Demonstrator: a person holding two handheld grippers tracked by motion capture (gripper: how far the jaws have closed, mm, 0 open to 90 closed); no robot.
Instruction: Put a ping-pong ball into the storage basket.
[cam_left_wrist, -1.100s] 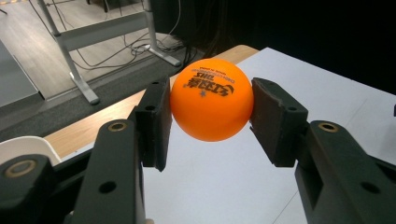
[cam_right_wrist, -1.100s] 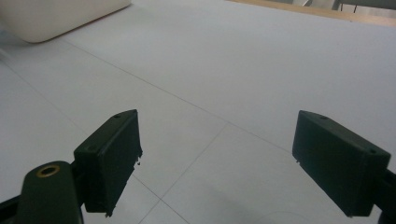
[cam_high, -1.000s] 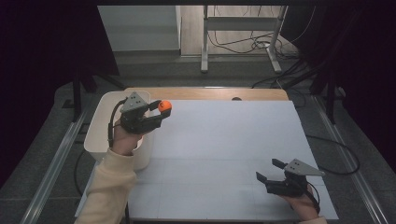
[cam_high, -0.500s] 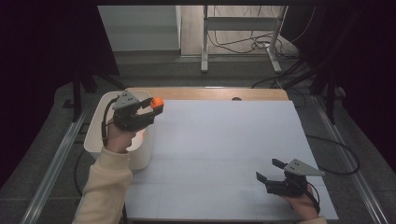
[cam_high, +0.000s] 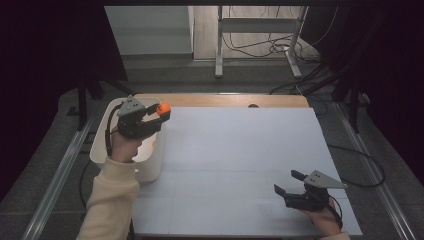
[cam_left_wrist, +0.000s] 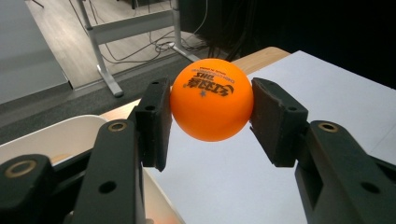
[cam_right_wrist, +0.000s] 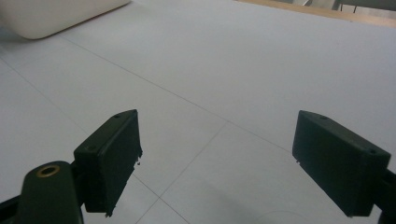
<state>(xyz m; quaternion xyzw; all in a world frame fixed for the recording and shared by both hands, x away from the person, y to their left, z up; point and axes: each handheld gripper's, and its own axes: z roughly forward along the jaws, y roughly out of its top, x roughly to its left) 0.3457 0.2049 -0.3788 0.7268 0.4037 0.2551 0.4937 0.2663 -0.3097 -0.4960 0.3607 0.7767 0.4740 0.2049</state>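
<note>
An orange table-tennis ball (cam_high: 163, 108) (cam_left_wrist: 211, 99) with black print sits between the pads of my left gripper (cam_high: 161, 112) (cam_left_wrist: 209, 93), which is shut on it. The gripper holds it in the air over the right rim of a white bin (cam_high: 101, 136) (cam_left_wrist: 56, 135) at the table's left edge. My right gripper (cam_high: 287, 181) (cam_right_wrist: 219, 130) rests low near the front right of the white table (cam_high: 240, 150), with its jaws wide apart and nothing between them.
A small orange patch (cam_high: 153, 144) shows inside the bin, too small to identify. A corner of the bin (cam_right_wrist: 51, 16) shows far off in the right gripper view. Metal frame legs (cam_high: 218, 45) and cables lie on the floor beyond the table.
My left gripper has carried the ball leftward, from over the table to over the bin's rim. The right gripper has stayed where it was.
</note>
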